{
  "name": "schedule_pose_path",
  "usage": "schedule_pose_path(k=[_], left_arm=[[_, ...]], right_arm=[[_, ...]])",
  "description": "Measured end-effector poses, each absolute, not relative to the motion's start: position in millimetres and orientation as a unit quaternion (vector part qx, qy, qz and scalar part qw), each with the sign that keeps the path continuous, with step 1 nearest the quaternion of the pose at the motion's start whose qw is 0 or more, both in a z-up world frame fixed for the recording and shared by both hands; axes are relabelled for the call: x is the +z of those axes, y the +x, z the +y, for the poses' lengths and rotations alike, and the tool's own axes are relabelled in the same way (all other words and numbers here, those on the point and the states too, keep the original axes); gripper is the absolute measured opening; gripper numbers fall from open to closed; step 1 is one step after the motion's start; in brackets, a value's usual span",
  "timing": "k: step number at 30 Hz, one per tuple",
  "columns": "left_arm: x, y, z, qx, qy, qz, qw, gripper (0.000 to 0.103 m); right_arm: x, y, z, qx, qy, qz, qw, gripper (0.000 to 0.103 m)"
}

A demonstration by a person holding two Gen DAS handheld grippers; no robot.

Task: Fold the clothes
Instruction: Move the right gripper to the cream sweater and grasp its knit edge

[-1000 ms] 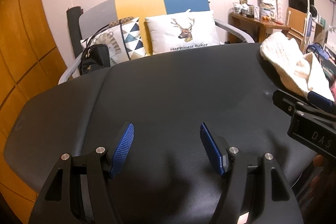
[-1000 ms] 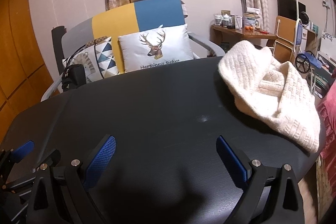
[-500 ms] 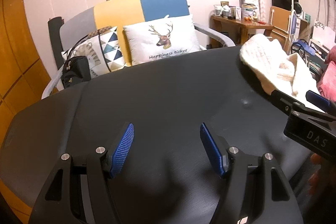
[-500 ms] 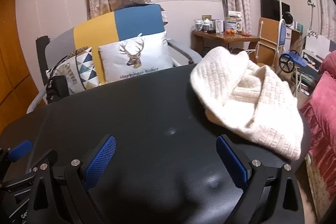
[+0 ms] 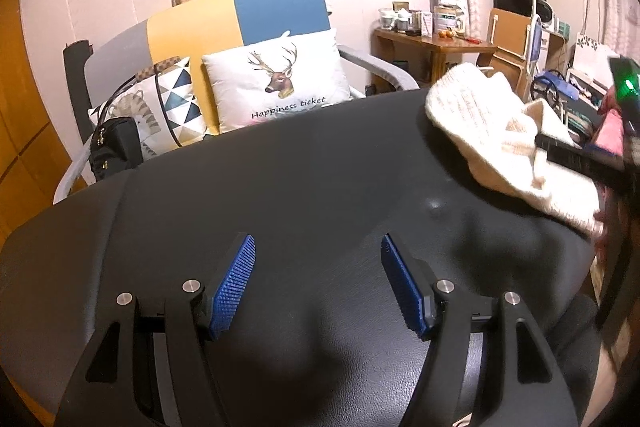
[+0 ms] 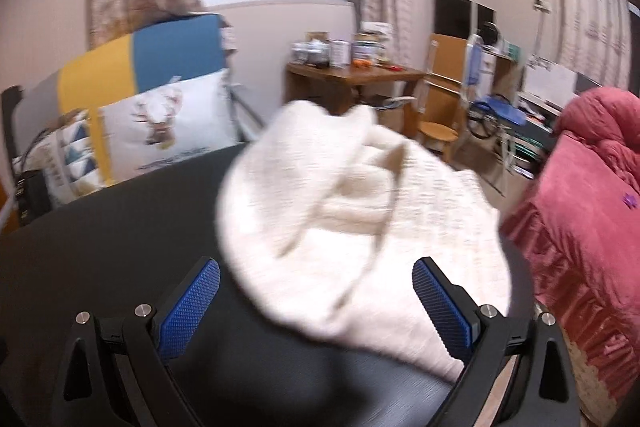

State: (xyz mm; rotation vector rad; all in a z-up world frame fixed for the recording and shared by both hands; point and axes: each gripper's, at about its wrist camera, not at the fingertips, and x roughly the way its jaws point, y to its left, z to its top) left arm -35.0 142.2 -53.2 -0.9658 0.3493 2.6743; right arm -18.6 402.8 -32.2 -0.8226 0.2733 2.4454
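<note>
A crumpled cream knitted sweater (image 5: 492, 143) lies in a heap at the right end of the black table (image 5: 320, 167). My left gripper (image 5: 317, 241) hovers open over bare tabletop, well left of the heap, with nothing between its blue pads. In the right wrist view the sweater (image 6: 340, 219) is blurred and fills the middle. My right gripper (image 6: 316, 265) stands wide open with the heap's near edge between its fingers, the pads apart from the knit. One of the right gripper's black fingers (image 5: 572, 155) shows across the sweater's right side in the left wrist view.
Behind the table stands a sofa with a deer cushion (image 5: 280, 83) and a black bag (image 5: 114, 147). A cluttered wooden side table (image 5: 436, 43) is at the back right. A pink bed cover (image 6: 580, 207) lies close beyond the table's right edge.
My right gripper has swept right towards the sweater, whose near edge now sits between its fingers. The left gripper drifted right a little, still open over bare table.
</note>
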Motion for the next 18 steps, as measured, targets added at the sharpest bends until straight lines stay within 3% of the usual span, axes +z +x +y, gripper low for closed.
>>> schedule_pose_path(k=[5, 15, 18], left_arm=[[-68.3, -30.9, 144.8, 0.917, -0.355, 0.119, 0.137, 0.069], [-84.8, -26.8, 146.4, 0.909, -0.373, 0.129, 0.137, 0.069], [-87.0, -26.9, 145.9, 0.907, -0.376, 0.130, 0.137, 0.069]], right_arm=[[-51.1, -46.8, 451.7, 0.885, -0.345, 0.087, 0.300, 0.100], [-118.4, -88.0, 507.4, 0.837, -0.440, 0.140, 0.293, 0.100], [-129.5, -93.5, 506.1, 0.835, -0.453, 0.111, 0.293, 0.103]])
